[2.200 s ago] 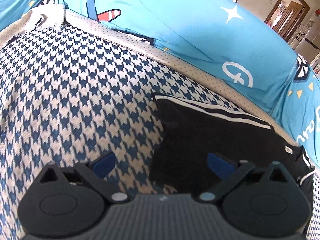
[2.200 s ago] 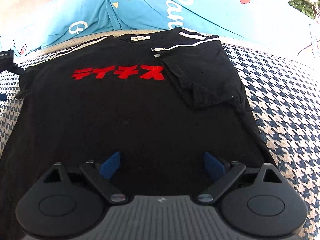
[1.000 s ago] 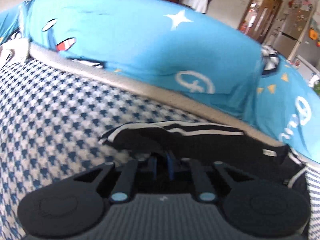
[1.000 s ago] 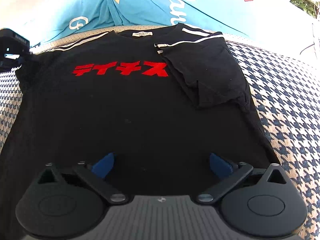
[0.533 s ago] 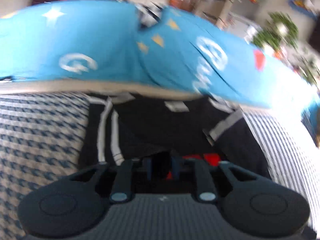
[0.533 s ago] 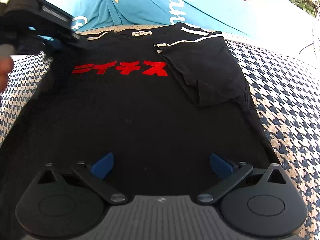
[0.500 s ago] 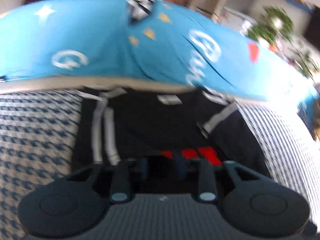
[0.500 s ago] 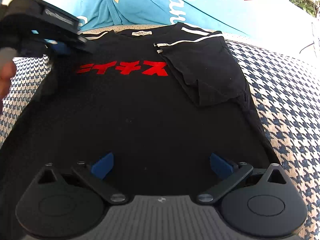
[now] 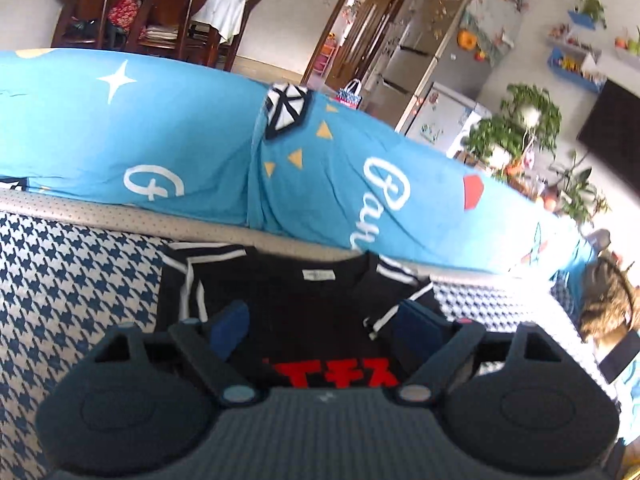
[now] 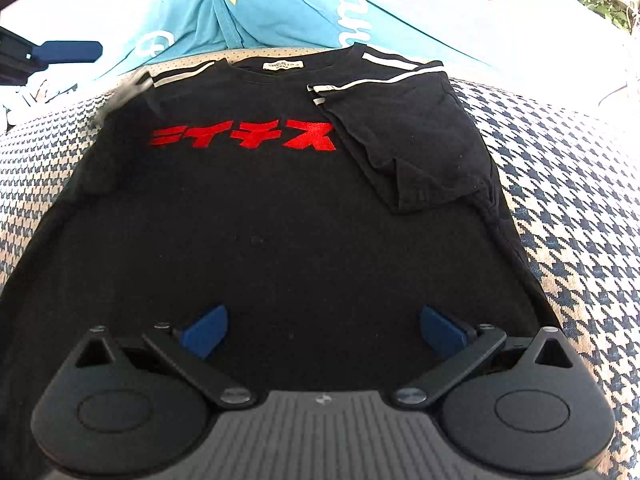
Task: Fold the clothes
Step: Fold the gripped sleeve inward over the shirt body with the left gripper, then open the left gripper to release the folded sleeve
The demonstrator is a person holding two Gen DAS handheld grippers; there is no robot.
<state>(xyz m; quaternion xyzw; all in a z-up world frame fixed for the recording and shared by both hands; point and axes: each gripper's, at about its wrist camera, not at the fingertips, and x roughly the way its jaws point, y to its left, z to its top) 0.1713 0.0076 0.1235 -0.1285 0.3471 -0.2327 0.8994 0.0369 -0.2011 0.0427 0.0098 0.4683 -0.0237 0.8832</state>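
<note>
A black T-shirt (image 10: 280, 220) with red lettering (image 10: 244, 136) lies flat on the houndstooth cover, collar at the far side. Its right sleeve (image 10: 404, 140) is folded in over the chest. The left sleeve (image 9: 188, 280), with white stripes, is turned inward at the shoulder; in the right wrist view it is a blur. My left gripper (image 9: 323, 325) hangs open above the collar area, holding nothing. Its fingers (image 10: 66, 51) show at the top left of the right wrist view. My right gripper (image 10: 323, 332) is open over the shirt's lower part, empty.
The houndstooth cover (image 10: 568, 184) stretches left and right of the shirt. Blue printed cushions (image 9: 192, 152) line the far edge just behind the collar. Beyond them are wooden chairs (image 9: 132, 4), a fridge (image 9: 424, 64) and potted plants (image 9: 516, 128).
My left gripper, shut on the left sleeve, carried it inward over the shirt, then opened and let it go. It now sits higher. The right gripper stayed open and barely moved.
</note>
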